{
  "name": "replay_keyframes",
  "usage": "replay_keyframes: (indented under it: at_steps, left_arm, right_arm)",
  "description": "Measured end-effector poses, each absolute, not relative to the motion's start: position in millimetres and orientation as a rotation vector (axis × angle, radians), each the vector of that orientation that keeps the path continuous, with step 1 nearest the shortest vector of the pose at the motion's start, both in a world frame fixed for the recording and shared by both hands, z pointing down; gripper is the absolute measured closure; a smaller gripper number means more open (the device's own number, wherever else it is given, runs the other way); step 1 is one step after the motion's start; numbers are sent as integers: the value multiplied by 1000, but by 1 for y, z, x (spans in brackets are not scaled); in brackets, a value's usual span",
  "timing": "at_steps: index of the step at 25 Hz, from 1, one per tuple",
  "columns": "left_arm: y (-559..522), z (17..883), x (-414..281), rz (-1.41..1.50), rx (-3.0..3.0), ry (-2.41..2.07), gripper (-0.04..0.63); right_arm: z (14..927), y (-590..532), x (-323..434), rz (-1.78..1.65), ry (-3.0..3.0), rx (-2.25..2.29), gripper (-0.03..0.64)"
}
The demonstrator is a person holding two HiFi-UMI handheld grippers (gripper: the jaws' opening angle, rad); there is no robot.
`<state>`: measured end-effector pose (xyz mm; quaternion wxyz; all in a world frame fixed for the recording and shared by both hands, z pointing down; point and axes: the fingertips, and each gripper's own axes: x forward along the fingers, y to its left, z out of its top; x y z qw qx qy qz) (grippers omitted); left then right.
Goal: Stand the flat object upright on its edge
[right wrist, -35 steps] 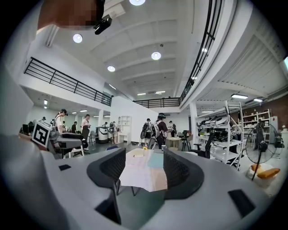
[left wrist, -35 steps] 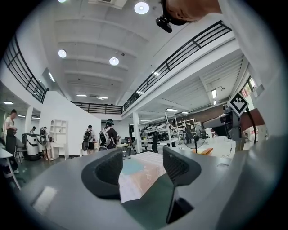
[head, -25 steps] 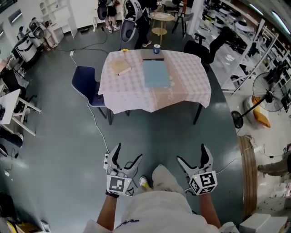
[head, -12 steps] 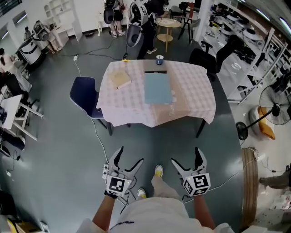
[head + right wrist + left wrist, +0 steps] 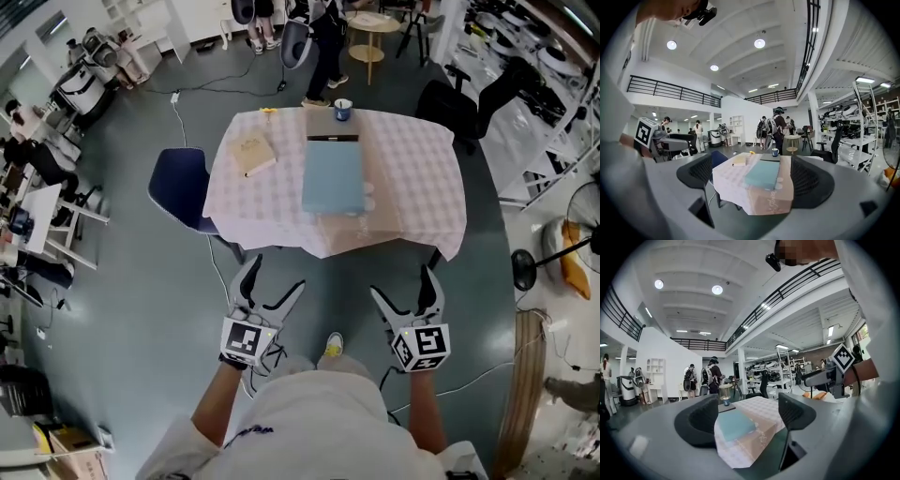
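A flat light-blue book (image 5: 333, 177) lies in the middle of a table (image 5: 412, 197) covered with a pale checked cloth; it also shows as the blue book (image 5: 735, 424) and the blue book (image 5: 762, 174) in the gripper views. A tan book (image 5: 252, 153) lies at the table's left. Both grippers hang in the air well short of the table's near edge. My left gripper (image 5: 272, 283) is open and empty. My right gripper (image 5: 405, 286) is open and empty too.
A dark flat item (image 5: 334, 138) and a blue cup (image 5: 343, 110) sit at the table's far edge. A blue chair (image 5: 180, 187) stands left of the table, a cable (image 5: 217, 277) runs on the grey floor, and people stand beyond the table.
The table has come closer and sits lower in the head view. Both grippers have risen toward it, still open and empty.
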<state>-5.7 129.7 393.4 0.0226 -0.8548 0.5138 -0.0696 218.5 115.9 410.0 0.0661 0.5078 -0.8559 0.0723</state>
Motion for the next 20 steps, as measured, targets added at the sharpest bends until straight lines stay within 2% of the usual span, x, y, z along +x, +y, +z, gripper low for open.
replay_keyframes:
  at_steps: [12, 20]
  left_arm:
    - [38, 404, -7, -297, -2656, 1632, 204]
    - [-75, 433, -30, -182, -2713, 1679, 206]
  right_arm:
    - [417, 25, 230, 367, -2568, 1522, 101]
    - [439, -70, 210, 402, -2506, 1521, 151]
